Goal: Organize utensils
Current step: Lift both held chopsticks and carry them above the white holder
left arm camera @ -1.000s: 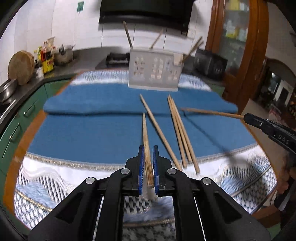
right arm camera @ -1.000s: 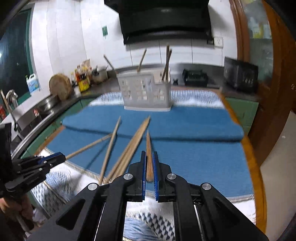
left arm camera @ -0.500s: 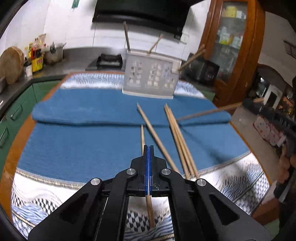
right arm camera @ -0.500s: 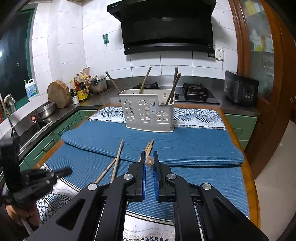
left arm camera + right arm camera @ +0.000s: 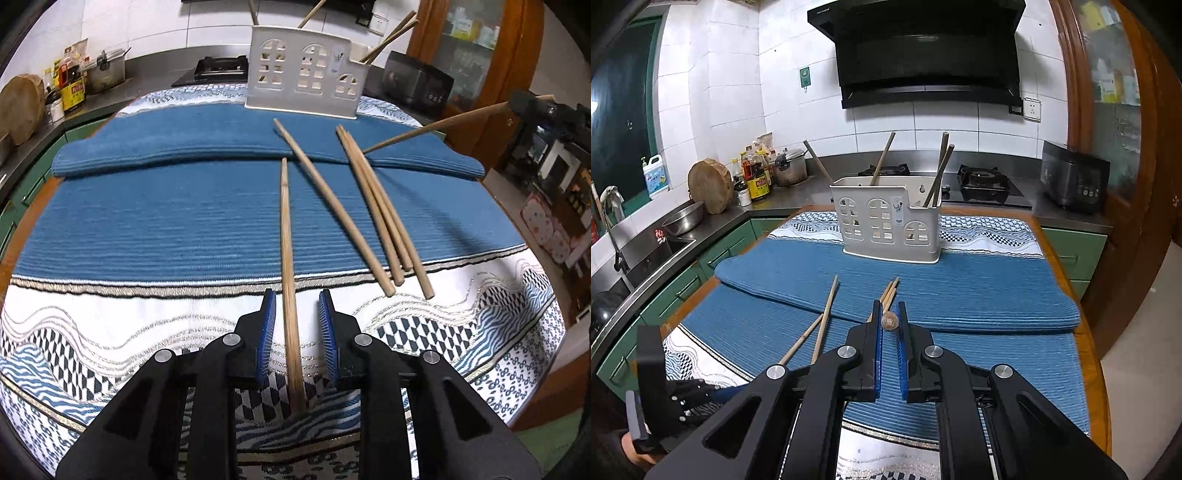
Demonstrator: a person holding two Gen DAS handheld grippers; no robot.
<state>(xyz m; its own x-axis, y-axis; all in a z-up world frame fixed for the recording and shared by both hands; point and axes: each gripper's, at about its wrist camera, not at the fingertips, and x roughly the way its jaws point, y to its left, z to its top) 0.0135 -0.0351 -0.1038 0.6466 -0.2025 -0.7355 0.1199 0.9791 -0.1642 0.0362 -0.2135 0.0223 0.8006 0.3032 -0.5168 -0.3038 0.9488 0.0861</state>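
The left tongs, low over the patterned white cloth at the near edge of the worktop, are opening, a wooden chopstick lying loose on the cloth between the blue pads with a gap on either side. The right tongs, raised above the worktop, are clamped on another chopstick, seen end-on from the right wrist camera and, from the left wrist camera, as a long stick slanting down toward the blue mat. Four more chopsticks lie on that mat to the right of the loose one: a single one lying diagonally, and beside it a bundle of three touching one another, their near ends reaching the white cloth. At the far end of the mat stands a white utensil holder with arched cut-outs, several chopsticks already upright or leaning in its compartments. Behind it runs a steel kitchen counter with a gas hob.
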